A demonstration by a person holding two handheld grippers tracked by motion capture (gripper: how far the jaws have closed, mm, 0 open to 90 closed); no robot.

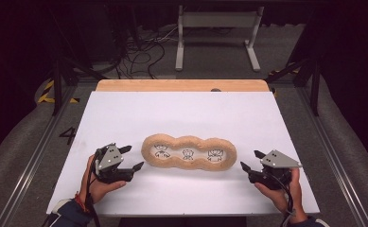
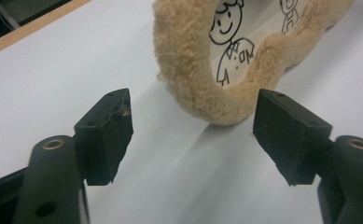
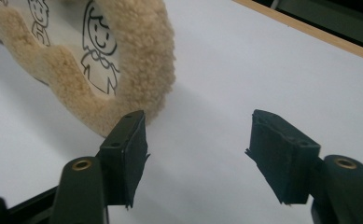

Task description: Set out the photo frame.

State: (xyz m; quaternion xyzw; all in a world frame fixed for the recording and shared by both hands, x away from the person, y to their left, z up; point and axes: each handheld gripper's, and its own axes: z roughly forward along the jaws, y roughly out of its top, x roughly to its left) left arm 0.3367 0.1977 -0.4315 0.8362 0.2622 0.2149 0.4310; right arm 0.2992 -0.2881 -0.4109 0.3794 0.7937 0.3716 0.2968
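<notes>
High view puts the plush three-lobed frame (image 1: 188, 152) flat at mid-table, left gripper (image 1: 131, 158) at its 9 o'clock and right gripper (image 1: 250, 161) at its 3, both wide open and empty; it looks light, soft, probably floppy, so pinch the fleecy end rims

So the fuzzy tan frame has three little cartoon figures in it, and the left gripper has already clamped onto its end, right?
Not quite. The fuzzy tan frame does have three cartoon figures, but the left gripper has not clamped it. The left gripper view shows its jaws wide open, with the frame's end lying ahead of them and untouched. The right gripper is open too, beside the other end.
</notes>
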